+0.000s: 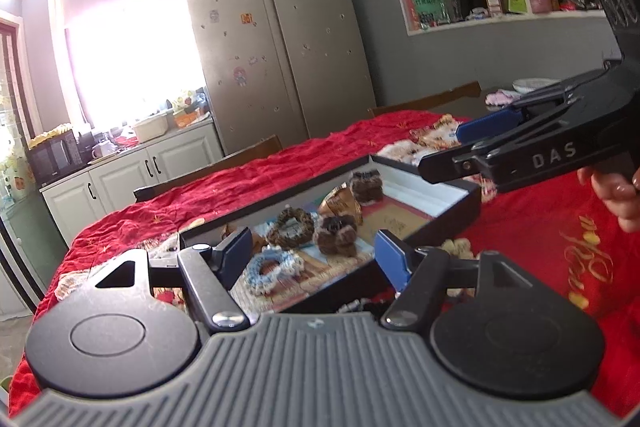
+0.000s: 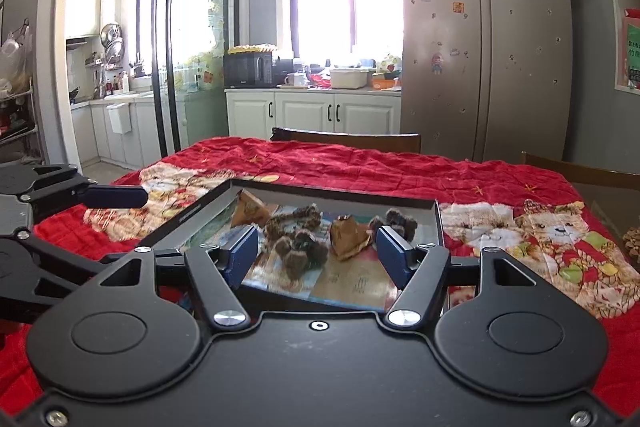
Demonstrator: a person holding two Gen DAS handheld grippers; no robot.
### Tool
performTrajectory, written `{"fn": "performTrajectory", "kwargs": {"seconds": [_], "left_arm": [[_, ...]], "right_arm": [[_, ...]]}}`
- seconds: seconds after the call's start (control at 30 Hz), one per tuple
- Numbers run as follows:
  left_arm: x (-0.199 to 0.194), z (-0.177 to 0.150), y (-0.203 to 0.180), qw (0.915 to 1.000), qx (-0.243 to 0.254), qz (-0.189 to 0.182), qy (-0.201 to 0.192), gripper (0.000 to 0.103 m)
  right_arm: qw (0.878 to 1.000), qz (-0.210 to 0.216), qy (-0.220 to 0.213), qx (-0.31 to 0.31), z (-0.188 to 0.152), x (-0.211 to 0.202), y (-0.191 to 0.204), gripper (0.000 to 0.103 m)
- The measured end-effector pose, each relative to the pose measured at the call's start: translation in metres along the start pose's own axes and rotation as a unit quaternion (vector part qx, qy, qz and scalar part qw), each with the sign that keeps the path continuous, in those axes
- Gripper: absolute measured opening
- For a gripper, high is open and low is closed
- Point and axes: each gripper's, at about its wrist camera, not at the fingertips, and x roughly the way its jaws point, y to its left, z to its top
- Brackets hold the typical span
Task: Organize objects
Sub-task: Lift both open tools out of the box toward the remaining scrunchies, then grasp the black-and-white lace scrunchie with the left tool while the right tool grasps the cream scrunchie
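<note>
A shallow black box (image 1: 472, 203) (image 2: 208, 207) lies on the red cloth. It holds several hair scrunchies: a light blue one (image 1: 272, 269), a leopard one (image 1: 292, 227) (image 2: 296, 219), fluffy brown ones (image 1: 334, 233) (image 2: 300, 251) and a brown paper piece (image 2: 350, 237). My left gripper (image 1: 316, 257) is open and empty just above the box's near end. My right gripper (image 2: 318, 253) is open and empty over the box's near edge; it also shows in the left wrist view (image 1: 460, 139), above the box's far right side.
The table wears a red cloth with bear patches (image 2: 540, 231). A pine cone (image 2: 632, 243) lies at the right edge. Wooden chairs (image 2: 348, 141) stand at the far side. A bowl (image 1: 534, 83) and a pink cloth (image 1: 502, 97) sit beyond the cloth.
</note>
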Motion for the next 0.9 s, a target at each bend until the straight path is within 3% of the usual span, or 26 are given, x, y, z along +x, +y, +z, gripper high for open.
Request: {"fn": "performTrajectory", "kwargs": {"seconds": [0.43,0.73,0.9], "left_arm": [[0.009,-0.026,-0.015,0.9991,0.010,-0.007,0.041,0.078],[0.015,-0.038,-0.028,0.9978,0.040,-0.022,0.048,0.078],[0.022,-0.042,-0.034,0.9965,0.052,-0.030,0.058,0.071]], "right_arm": [[0.999,0.015,0.033,-0.024,-0.036,-0.008,-0.001,0.063],[0.993,0.033,0.082,-0.080,-0.063,0.007,0.019,0.042],[0.991,0.043,0.093,-0.081,-0.068,0.013,0.019,0.032]]}}
